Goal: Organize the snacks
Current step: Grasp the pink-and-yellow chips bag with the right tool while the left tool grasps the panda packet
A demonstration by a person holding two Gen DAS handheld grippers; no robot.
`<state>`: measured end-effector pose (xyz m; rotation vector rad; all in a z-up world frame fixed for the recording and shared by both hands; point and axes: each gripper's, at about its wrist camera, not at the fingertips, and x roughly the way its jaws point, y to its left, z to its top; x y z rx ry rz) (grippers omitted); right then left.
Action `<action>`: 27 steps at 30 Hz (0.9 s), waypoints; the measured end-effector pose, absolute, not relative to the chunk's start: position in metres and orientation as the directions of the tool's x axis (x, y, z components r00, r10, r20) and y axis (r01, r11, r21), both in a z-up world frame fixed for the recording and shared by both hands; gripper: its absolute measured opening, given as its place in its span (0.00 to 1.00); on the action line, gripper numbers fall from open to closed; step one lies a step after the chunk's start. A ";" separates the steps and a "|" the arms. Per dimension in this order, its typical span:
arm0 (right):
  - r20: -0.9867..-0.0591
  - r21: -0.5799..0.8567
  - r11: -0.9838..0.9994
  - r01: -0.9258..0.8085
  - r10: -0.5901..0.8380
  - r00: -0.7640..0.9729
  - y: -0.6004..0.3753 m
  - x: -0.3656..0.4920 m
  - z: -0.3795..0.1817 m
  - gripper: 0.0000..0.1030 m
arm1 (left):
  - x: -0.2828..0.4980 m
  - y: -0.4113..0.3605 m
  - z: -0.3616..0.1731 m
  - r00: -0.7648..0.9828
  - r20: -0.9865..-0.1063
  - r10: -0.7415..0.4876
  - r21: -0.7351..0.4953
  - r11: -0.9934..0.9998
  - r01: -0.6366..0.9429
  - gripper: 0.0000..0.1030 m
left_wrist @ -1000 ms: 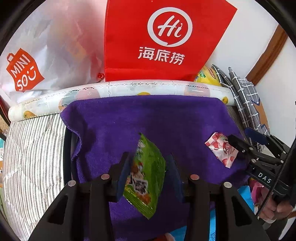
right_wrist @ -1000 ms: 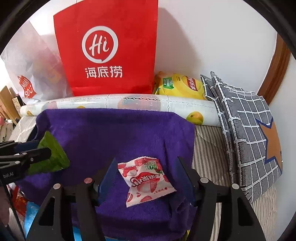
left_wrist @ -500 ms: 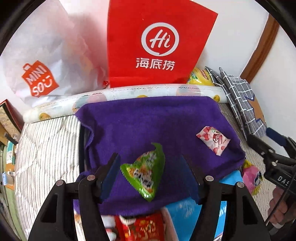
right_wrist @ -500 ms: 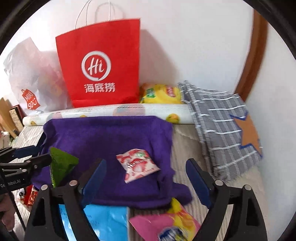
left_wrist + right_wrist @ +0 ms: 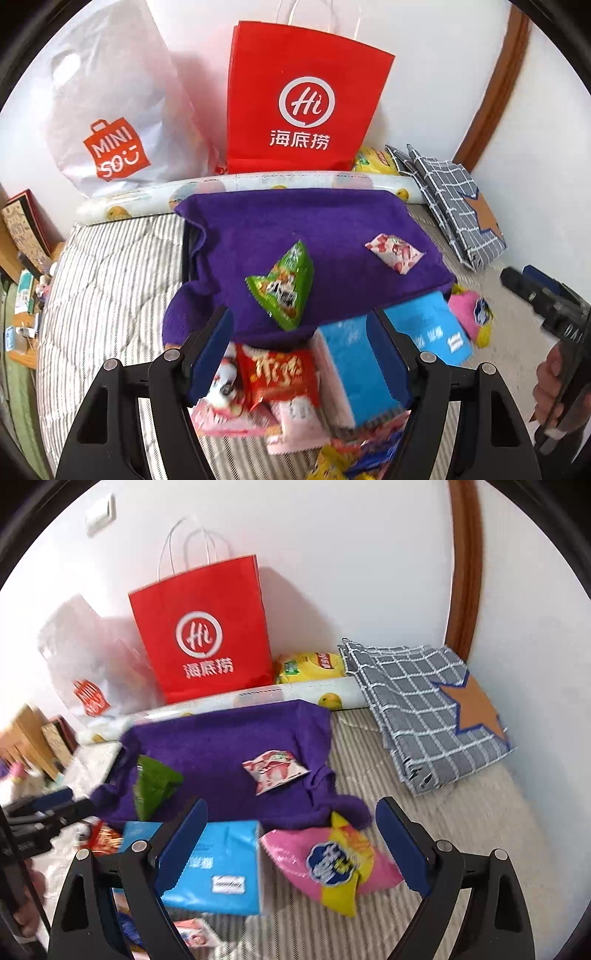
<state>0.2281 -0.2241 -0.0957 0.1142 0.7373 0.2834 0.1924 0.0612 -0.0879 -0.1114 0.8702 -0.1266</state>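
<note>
I've got both snacks flat on the purple towel (image 5: 332,229), green packet (image 5: 284,284) and strawberry packet (image 5: 275,770) apart for sorting; left gripper (image 5: 301,354) opening, right gripper (image 5: 291,843) spread, both empty

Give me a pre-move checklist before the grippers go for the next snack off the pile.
1. Left gripper empty: ok, jaws opening, nothing pinched between them.
2. Right gripper empty: ok, jaws wide, nothing gripped.
3. Green packet released onto the purple towel: ok, lying free.
4. Strawberry packet released on the towel: ok, apart from the green one.
5. Next snack reachable: ok, pink and yellow bag lies loose on the striped cover, in front of the right jaws.
6. Red packet free to lift: cannot tell, it overlaps pink packets in the pile.
</note>
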 end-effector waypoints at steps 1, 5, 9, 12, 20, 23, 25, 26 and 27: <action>-0.644 0.229 0.954 -0.196 0.299 0.704 -0.230 0.226 -0.098 0.90 | 0.188 0.061 -0.089 0.641 -0.752 -0.153 -0.144 0.987 0.067 0.72; -0.657 0.260 0.951 -0.166 0.300 0.691 -0.243 0.219 -0.108 0.90 | 0.171 0.066 -0.094 0.669 -0.731 -0.136 -0.137 0.989 0.050 0.70; -0.614 0.223 0.955 -0.195 0.293 0.733 -0.249 0.202 -0.117 0.90 | 0.159 0.068 -0.105 0.661 -0.739 -0.128 -0.142 0.989 0.033 0.70; -0.606 0.201 0.955 -0.216 0.295 0.739 -0.249 0.191 -0.124 0.90 | 0.156 0.073 -0.117 0.640 -0.752 -0.159 -0.198 0.980 0.010 0.70; -0.595 0.218 0.952 -0.214 0.303 0.744 -0.259 0.177 -0.137 0.90 | 0.136 0.082 -0.134 0.634 -0.746 -0.203 -0.267 0.964 -0.005 0.70; -0.600 0.262 0.946 -0.191 0.314 0.735 -0.267 0.179 -0.139 0.90 | 0.130 0.085 -0.137 0.629 -0.744 -0.225 -0.289 0.957 0.000 0.67; -0.611 0.255 0.951 -0.172 0.297 0.734 -0.269 0.181 -0.141 0.88 | 0.128 0.087 -0.137 0.640 -0.736 -0.222 -0.289 0.957 -0.001 0.65; -0.614 0.246 0.955 -0.166 0.287 0.735 -0.269 0.182 -0.142 0.83 | 0.127 0.088 -0.136 0.646 -0.733 -0.212 -0.283 0.959 -0.007 0.65; -0.619 0.233 0.959 -0.158 0.272 0.737 -0.269 0.183 -0.143 0.82 | 0.127 0.089 -0.136 0.650 -0.732 -0.204 -0.279 0.960 -0.014 0.65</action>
